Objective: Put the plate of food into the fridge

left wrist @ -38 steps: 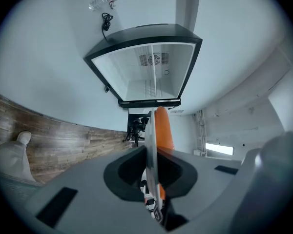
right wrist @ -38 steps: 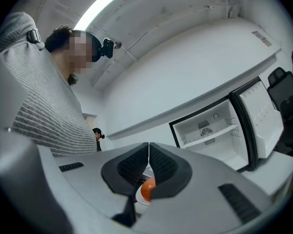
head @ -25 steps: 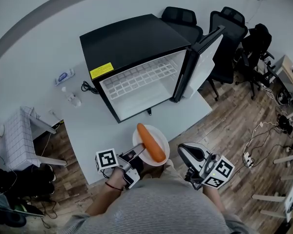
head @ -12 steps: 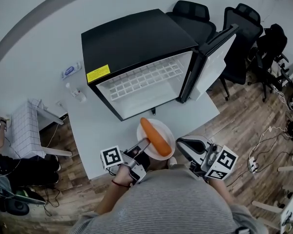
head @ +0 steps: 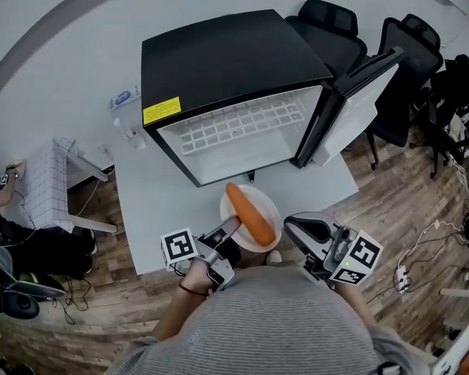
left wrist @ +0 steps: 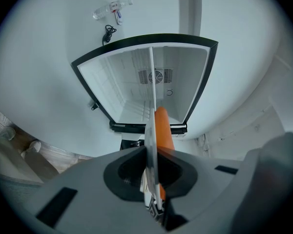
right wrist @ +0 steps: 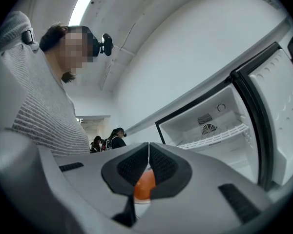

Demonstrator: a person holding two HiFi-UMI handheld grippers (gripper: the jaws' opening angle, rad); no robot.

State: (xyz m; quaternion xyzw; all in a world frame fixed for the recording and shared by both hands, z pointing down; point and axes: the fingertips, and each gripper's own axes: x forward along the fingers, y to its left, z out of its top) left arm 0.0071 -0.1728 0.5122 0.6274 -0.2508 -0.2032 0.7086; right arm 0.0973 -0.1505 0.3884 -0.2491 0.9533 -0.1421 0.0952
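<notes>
At the head view's lower centre, the left gripper (head: pixel 228 230) is clamping the plate (head: pixel 270 208) with a carrot (head: pixel 248 214), just below the open fridge (head: pixel 219 69); mid left gripper view, that plate is showing edge-on between the jaws; low in the right gripper view, the right gripper (right wrist: pixel 149 154) is sitting clenched, empty

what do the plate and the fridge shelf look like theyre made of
Plate: white, smooth, with a slight sheen and a very slim profile seen edge-on. It could be ceramic or melamine; the look leaves that open. Fridge shelf: a white open grid of thin bars, probably coated wire or moulded plastic.
</notes>
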